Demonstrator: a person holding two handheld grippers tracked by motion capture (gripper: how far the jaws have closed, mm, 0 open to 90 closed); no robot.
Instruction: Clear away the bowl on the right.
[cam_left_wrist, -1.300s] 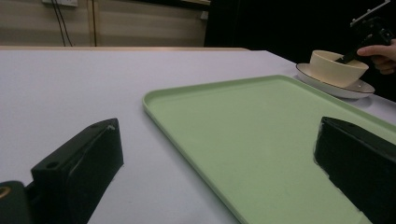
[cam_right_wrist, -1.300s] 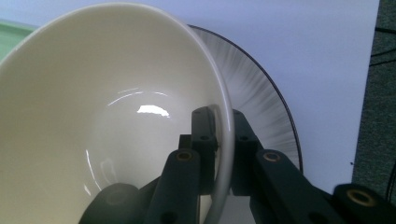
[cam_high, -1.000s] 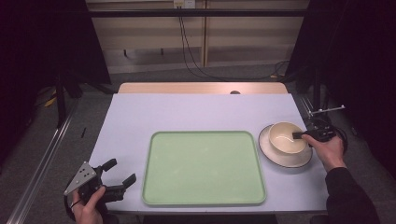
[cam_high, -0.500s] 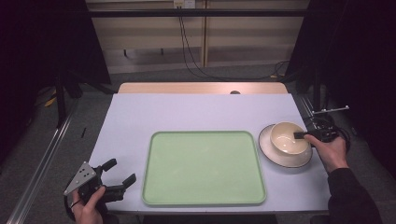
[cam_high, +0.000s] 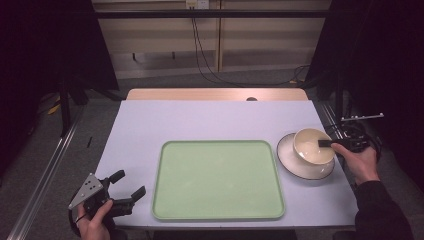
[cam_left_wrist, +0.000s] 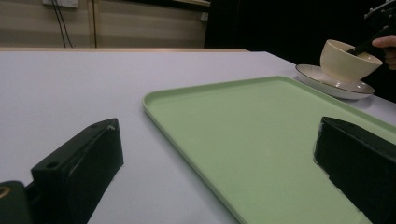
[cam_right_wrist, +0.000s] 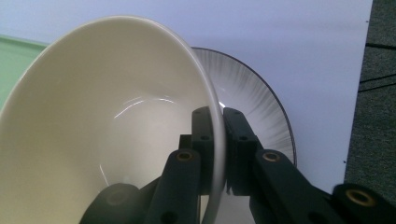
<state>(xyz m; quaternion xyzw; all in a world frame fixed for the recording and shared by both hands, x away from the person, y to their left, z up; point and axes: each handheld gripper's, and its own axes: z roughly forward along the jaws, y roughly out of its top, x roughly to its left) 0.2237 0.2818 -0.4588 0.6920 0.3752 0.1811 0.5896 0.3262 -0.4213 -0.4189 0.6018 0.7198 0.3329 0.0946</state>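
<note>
A cream bowl (cam_high: 311, 147) hangs tilted just over a white dark-rimmed plate (cam_high: 299, 166) at the table's right side. My right gripper (cam_high: 325, 143) is shut on the bowl's near rim, one jaw inside and one outside, as the right gripper view shows (cam_right_wrist: 218, 122). There the bowl (cam_right_wrist: 93, 116) leans over the plate (cam_right_wrist: 250, 86). From the left gripper view, the bowl (cam_left_wrist: 348, 60) sits raised off the plate (cam_left_wrist: 327, 83). My left gripper (cam_high: 131, 183) rests open at the table's front left corner, with nothing between its jaws (cam_left_wrist: 217, 156).
A large light-green tray (cam_high: 217, 180) lies bare in the middle of the white table (cam_high: 210, 120), between the two grippers. Its left edge lies close to the left gripper. Cables hang behind the table's far edge.
The right gripper has raised and tipped the bowl slightly toward the right. The left gripper has barely moved.
</note>
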